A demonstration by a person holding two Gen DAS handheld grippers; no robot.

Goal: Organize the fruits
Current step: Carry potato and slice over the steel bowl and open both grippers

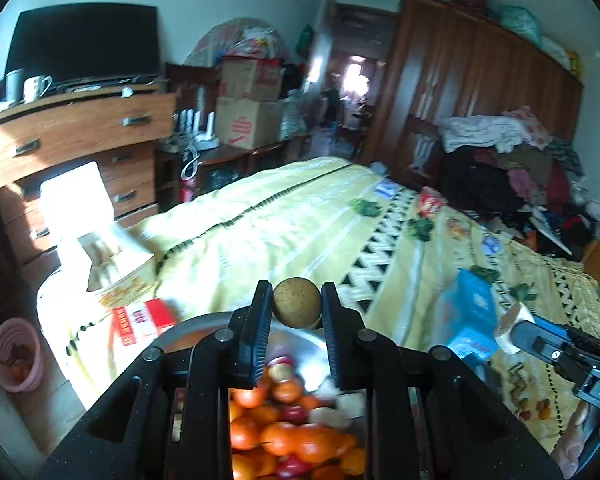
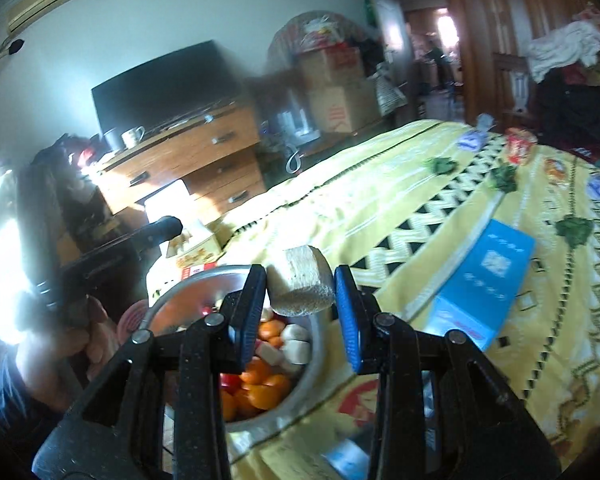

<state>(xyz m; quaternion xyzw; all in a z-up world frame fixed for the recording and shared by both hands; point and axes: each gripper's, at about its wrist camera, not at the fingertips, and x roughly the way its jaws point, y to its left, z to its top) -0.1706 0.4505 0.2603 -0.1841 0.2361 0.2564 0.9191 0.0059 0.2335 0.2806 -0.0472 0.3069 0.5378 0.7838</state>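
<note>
Both views are lit by hard daylight from the left of the tools; a white box point(image 1: 76, 196) beside the dresser point(image 1: 72, 136) is blown out, and glare washes the left edge of the right view. Motion blur smears the fruit in the bowl point(image 2: 300, 360) below the fingers. Straight lines are bent and the corners blacked out.

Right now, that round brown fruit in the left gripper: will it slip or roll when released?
The round brown fruit is ball-shaped, so it will likely roll on the sloping bedspread. The left gripper pinches only its sides, so it may slip. The skin looks firm, probably not fragile.
</note>
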